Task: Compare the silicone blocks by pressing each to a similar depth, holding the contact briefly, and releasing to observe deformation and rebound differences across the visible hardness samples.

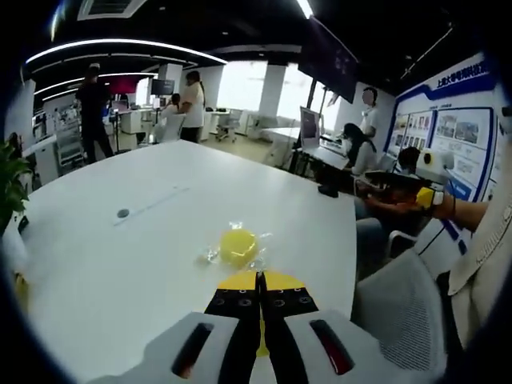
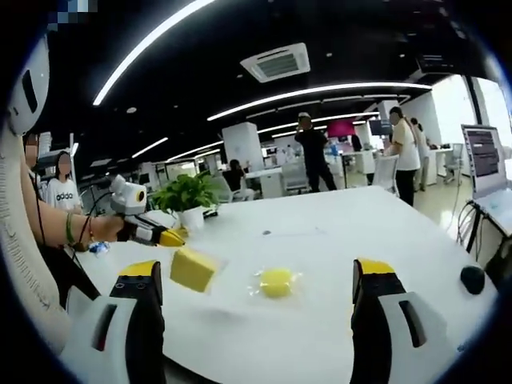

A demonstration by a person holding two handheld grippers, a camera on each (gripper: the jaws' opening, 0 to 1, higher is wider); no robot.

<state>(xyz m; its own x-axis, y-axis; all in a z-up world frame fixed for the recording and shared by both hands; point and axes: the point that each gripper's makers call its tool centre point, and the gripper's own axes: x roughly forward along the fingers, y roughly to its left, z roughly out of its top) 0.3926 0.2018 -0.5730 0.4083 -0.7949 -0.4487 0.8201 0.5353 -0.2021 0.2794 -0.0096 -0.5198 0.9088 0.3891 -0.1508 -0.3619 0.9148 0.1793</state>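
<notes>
Table (image 1: 120, 272) bears a round yellow silicone block (image 1: 238, 245) in clear wrap just ahead of the left gripper (image 1: 260, 300), jaws pressed together, while the right gripper (image 2: 260, 300), jaws wide, frames it beside a square yellow block (image 2: 193, 269), potted plant (image 2: 187, 198) behind.

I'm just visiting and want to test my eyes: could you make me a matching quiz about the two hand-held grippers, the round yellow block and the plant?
Things:
1. left gripper
2. right gripper
3. round yellow block
4. potted plant

States:
A. jaws wide apart
B. standing in a white pot
C. jaws closed together
D. lying in clear wrap on the white table

Pairs: 1-C, 2-A, 3-D, 4-B
</notes>
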